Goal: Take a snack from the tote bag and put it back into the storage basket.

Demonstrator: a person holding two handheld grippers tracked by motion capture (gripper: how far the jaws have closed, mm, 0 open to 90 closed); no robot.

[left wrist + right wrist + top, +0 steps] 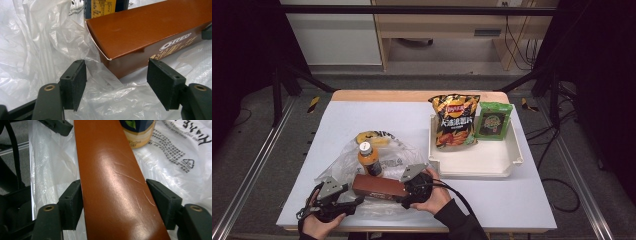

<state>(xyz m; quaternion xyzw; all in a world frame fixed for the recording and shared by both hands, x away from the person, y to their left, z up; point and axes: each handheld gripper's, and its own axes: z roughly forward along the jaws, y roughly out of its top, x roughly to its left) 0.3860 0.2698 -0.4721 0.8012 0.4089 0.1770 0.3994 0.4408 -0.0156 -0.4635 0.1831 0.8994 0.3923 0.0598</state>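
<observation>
A long brown biscuit box (378, 186) lies on a crumpled clear plastic bag (398, 154) near the table's front edge. My right gripper (404, 193) holds the box's right end; in the right gripper view both pads (73, 202) sit against the sides of the box (112, 182). My left gripper (353, 199) is at the box's left end. In the left gripper view its jaws (116, 82) stand wide apart over bag film, with the box's end (140, 35) just beyond them. A small bottle (368, 159) with an orange cap stands upright behind the box.
A white tray (507, 161) at the right holds a black-and-yellow crisp bag (455, 120) and a green packet (495, 120). A yellow packet (372, 137) lies at the bag's far edge. The table's front edge runs just below both hands.
</observation>
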